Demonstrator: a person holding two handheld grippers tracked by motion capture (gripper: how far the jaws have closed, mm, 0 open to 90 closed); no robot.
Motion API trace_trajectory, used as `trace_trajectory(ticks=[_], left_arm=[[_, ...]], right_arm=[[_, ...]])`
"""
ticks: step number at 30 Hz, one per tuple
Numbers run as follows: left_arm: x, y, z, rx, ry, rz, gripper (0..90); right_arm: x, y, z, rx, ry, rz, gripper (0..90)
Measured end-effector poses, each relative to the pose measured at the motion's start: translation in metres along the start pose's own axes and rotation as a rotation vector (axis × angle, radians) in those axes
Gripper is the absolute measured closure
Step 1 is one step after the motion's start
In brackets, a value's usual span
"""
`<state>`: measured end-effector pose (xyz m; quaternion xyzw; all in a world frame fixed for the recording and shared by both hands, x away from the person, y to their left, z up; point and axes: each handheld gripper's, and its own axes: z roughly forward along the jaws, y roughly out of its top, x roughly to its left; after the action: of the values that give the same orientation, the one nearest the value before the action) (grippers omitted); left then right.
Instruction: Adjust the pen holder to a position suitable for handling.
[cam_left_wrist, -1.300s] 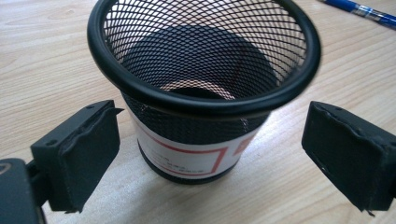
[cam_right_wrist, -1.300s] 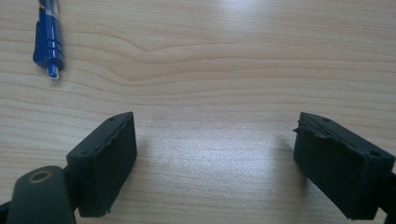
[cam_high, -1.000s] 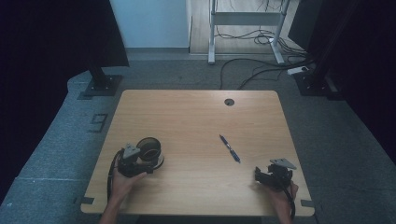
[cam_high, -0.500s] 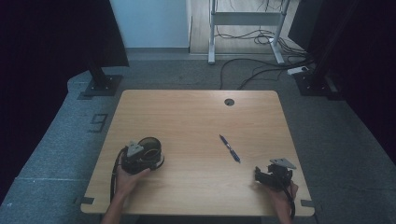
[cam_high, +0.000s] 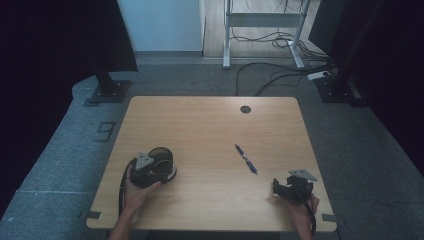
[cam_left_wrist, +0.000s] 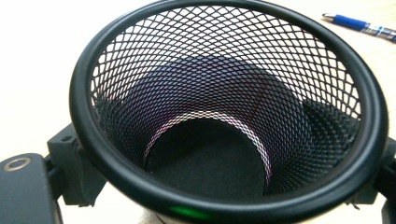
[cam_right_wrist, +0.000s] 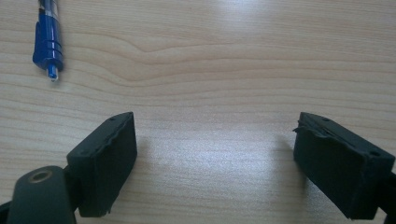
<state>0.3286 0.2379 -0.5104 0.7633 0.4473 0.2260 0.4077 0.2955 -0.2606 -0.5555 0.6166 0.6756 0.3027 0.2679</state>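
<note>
Near counter's front-left corner, your left gripper held mesh cup, fingers clamped on its sides. Pen lay right of centre. Right gripper sat front-right, fingers wide, empty. Risk: tilted cup could slip, round mesh offering little grip.

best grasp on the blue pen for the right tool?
Probably mid-barrel on the pen, from above, jaws closing across its width. It lies flat and slanted on the table, so turn the open right tool until the jaws straddle the barrel.
</note>
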Motion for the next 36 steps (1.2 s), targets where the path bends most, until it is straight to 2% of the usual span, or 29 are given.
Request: trace_trajectory(ticks=[18, 24, 27, 30, 36], left_arm=[[-0.022, 0.012, -0.014, -0.045, -0.042, 0.028, 9.9], [-0.034, 0.017, -0.01, -0.026, -0.04, 0.034, 9.9], [-0.037, 0.021, -0.008, -0.034, -0.051, 0.015, 9.9], [-0.041, 0.028, -0.004, -0.036, -0.042, 0.009, 9.9], [-0.051, 0.041, 0.004, -0.027, -0.046, 0.024, 9.9]], right_arm=[[0.0, 0.0, 0.0, 0.0, -0.004, 0.005, 12.9], [0.0, 0.0, 0.0, 0.001, -0.005, 0.008, 12.8], [-0.001, 0.0, 0.0, -0.001, -0.003, 0.006, 12.8], [-0.001, 0.0, 0.0, -0.001, -0.003, 0.006, 12.9], [-0.001, 0.0, 0.0, -0.001, -0.004, 0.005, 12.9]])
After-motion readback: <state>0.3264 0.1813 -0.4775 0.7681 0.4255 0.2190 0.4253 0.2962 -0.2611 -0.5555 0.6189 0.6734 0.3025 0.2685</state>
